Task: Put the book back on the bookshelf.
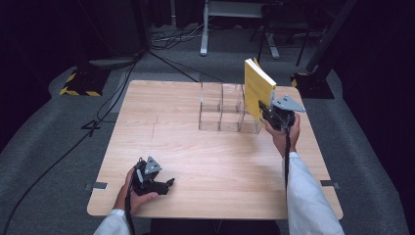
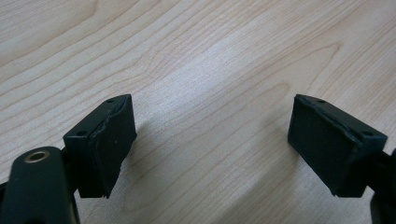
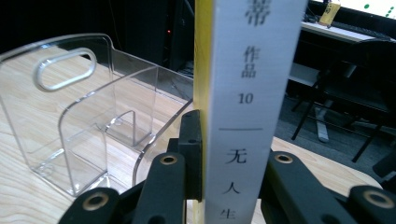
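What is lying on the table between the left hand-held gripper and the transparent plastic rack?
Nothing: in the high view, bare light wooden table separates the left hand-held gripper from the clear plastic divided rack.

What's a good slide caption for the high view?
Right claw holds a yellow book upright beside the clear rack.

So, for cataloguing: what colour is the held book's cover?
Yellow cover on the book, clearest in the high view.
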`<action>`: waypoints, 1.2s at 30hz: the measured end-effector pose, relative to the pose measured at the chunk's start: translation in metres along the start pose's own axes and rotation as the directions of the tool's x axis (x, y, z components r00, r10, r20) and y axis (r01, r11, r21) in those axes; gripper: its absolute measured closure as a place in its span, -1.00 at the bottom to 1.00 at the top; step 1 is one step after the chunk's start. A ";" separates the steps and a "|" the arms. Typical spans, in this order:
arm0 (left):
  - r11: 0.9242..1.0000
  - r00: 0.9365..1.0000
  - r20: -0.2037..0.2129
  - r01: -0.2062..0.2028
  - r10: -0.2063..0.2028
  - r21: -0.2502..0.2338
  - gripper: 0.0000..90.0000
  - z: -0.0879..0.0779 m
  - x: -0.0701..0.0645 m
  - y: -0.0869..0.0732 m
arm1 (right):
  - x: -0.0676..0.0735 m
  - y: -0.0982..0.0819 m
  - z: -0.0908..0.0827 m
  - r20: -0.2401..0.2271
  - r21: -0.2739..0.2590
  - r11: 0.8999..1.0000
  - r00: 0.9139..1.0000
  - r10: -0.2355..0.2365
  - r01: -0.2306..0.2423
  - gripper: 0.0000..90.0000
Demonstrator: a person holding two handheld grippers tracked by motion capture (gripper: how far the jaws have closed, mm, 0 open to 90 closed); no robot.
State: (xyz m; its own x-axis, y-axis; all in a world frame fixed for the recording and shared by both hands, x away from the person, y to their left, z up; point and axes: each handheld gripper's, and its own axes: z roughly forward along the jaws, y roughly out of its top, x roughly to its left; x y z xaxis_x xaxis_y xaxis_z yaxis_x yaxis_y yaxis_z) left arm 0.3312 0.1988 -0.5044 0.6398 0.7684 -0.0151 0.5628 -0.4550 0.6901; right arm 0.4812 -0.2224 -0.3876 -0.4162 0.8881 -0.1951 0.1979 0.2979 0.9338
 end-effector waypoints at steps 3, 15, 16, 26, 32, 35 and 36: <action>1.000 1.000 0.000 0.000 0.000 0.000 -0.65 0.000 0.000 0.000 | 0.003 -0.003 0.008 0.015 0.014 1.000 1.000 -0.001 0.001 0.69; 1.000 1.000 -0.001 0.000 0.000 -0.003 -0.65 0.000 0.000 0.000 | 0.003 -0.010 0.029 0.046 0.026 0.999 0.998 0.046 -0.047 0.69; 1.000 1.000 -0.002 0.001 -0.001 -0.002 -0.65 0.000 0.000 0.000 | 0.003 -0.010 0.032 0.050 0.025 0.999 0.998 0.047 -0.049 0.69; 1.000 1.000 0.005 -0.003 0.003 -0.005 -0.62 0.000 -0.001 0.000 | 0.005 -0.018 0.044 0.067 0.032 0.997 0.995 0.073 -0.075 0.69; 1.000 1.000 0.005 -0.004 0.004 -0.006 -0.62 0.000 -0.001 0.000 | 0.006 -0.026 0.050 0.064 0.048 0.996 0.995 0.074 -0.077 0.69; 1.000 1.000 0.006 -0.005 0.005 -0.006 -0.61 0.000 -0.001 0.000 | 0.006 -0.028 0.051 0.064 0.047 0.996 0.995 0.071 -0.074 0.69; 1.000 1.000 0.006 -0.005 0.005 -0.006 -0.61 0.000 -0.001 0.000 | 0.006 -0.028 0.050 0.063 0.047 0.996 0.995 0.079 -0.082 0.69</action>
State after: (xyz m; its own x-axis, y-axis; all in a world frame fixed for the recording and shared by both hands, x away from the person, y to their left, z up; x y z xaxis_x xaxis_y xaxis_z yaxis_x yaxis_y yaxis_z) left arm 0.3306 0.1986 -0.5046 0.6453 0.7638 -0.0161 0.5569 -0.4559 0.6942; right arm 0.5181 -0.2082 -0.4300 -0.3425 0.9291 -0.1393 0.2726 0.2401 0.9317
